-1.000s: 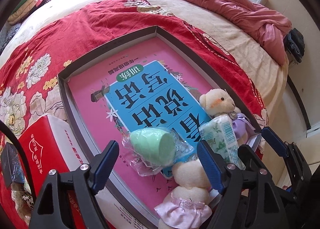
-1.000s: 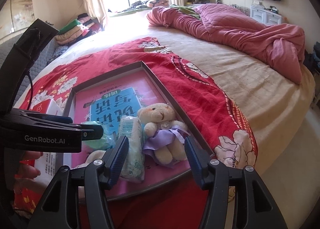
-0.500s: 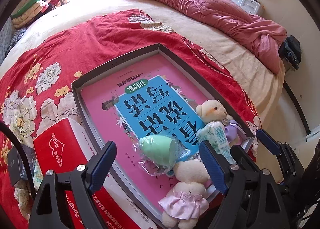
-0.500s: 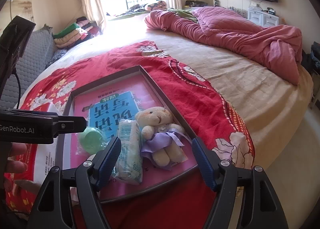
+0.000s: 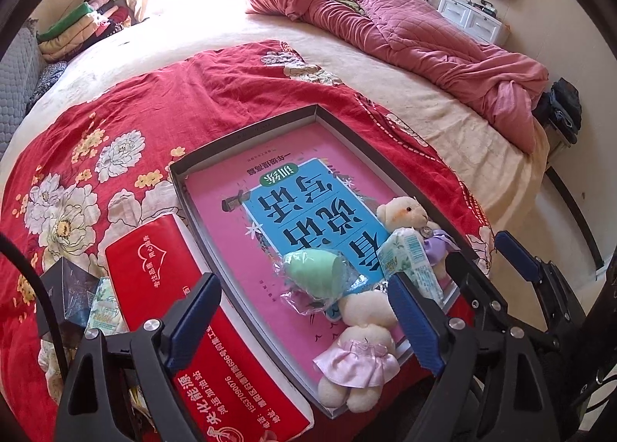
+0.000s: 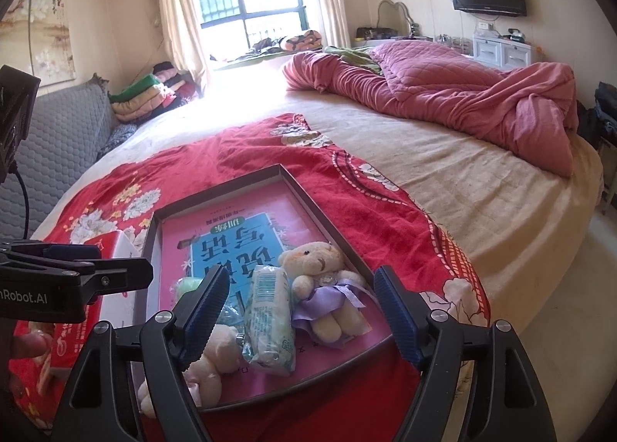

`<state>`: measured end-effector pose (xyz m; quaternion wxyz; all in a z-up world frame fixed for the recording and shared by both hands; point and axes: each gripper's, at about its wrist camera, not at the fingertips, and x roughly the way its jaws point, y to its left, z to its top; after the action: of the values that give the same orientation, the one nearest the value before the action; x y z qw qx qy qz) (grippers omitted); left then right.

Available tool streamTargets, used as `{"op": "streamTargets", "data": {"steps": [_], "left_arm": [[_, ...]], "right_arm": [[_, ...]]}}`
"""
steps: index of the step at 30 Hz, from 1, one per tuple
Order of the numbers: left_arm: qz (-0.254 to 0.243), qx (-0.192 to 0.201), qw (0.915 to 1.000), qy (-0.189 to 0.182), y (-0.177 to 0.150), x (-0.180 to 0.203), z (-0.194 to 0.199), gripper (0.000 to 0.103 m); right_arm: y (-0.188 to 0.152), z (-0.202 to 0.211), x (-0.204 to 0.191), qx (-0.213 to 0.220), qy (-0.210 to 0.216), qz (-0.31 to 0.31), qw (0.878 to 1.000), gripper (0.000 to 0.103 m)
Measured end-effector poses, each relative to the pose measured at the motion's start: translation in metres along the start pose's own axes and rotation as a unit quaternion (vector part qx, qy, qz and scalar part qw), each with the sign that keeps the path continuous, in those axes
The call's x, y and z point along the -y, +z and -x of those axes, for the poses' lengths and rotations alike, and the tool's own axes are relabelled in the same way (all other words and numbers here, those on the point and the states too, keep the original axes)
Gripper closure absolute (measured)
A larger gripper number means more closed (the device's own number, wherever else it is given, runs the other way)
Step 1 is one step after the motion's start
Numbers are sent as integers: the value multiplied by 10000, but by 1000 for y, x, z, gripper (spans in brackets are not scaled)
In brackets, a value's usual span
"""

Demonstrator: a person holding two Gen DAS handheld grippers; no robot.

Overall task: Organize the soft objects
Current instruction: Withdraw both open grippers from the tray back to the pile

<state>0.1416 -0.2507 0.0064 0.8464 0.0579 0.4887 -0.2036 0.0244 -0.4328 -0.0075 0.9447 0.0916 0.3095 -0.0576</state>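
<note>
A shallow grey tray (image 5: 246,133) (image 6: 331,210) with a pink and blue book as its floor lies on the red floral cloth. At its near end lie a green sponge in a clear wrapper (image 5: 314,272) (image 6: 185,285), a bear in a pink dress (image 5: 360,345) (image 6: 210,361), a tissue pack (image 5: 407,260) (image 6: 270,311) and a bear in a purple dress (image 5: 403,210) (image 6: 322,280). My left gripper (image 5: 304,320) hangs above the sponge and pink bear, jaws opening, nothing pressed between them. My right gripper (image 6: 300,312) hovers over the tissue pack and purple bear, jaws opening, clear of both.
A red and white tissue box (image 5: 154,272) (image 6: 96,249) lies left of the tray, with a dark box (image 5: 65,287) and small packets beside it. A pink quilt (image 6: 443,95) is heaped at the far right of the bed. Folded clothes (image 6: 154,91) are stacked by the window.
Both grippers' jaws have widened. The left gripper has lifted and drawn back from the sponge, so more of the bed shows. The right gripper has tilted up a little over the same toys.
</note>
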Motion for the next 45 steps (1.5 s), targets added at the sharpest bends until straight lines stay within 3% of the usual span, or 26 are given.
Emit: {"op": "streamTargets", "data": {"steps": [16,29,45], "left_arm": [[216,149,9996,-133,-20,-18,31,15],[306,270,9992,4,-37,-33,55,15],[513,411,9975,253,-58,-66,80,15]], "right_arm": [[2,14,-11,95,-231,-38,9997,24],[12,34,-20,319,-412,37,9986,24],[25,70,-64,601,-335,731,9949,24]]}}
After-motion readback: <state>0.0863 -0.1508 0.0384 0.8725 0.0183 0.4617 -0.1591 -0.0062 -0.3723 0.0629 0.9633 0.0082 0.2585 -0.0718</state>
